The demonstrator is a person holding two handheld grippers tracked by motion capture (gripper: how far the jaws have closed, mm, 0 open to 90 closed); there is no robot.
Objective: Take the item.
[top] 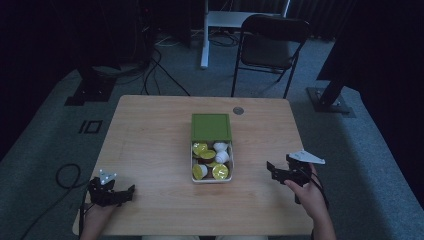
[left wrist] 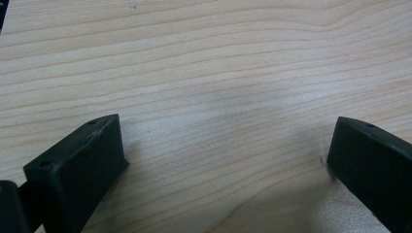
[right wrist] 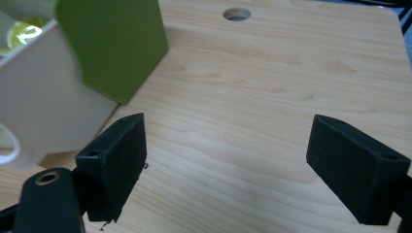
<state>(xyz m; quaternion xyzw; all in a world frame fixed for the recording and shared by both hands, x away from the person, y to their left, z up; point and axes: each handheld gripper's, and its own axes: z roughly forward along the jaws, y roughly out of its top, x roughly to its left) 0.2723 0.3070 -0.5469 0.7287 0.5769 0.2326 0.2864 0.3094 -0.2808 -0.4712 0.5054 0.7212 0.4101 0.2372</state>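
Your left gripper (top: 131, 190): jaws spread wide, holding nothing.
Your right gripper (top: 270, 169): jaws released, near the box (top: 212, 169) of capsules (top: 220, 171).

Pale wooden table (top: 150, 150), bare grain at its near corners. Round hole (top: 238, 110) by the far edge, about one o'clock from centre. Beyond, at one o'clock, black folding chair (top: 270, 47) on grey carpet (top: 45, 145). White post (top: 204, 40) at twelve. Looped black cable (top: 67, 176) at eight; dark stand foot (top: 330, 102), perhaps, at two.
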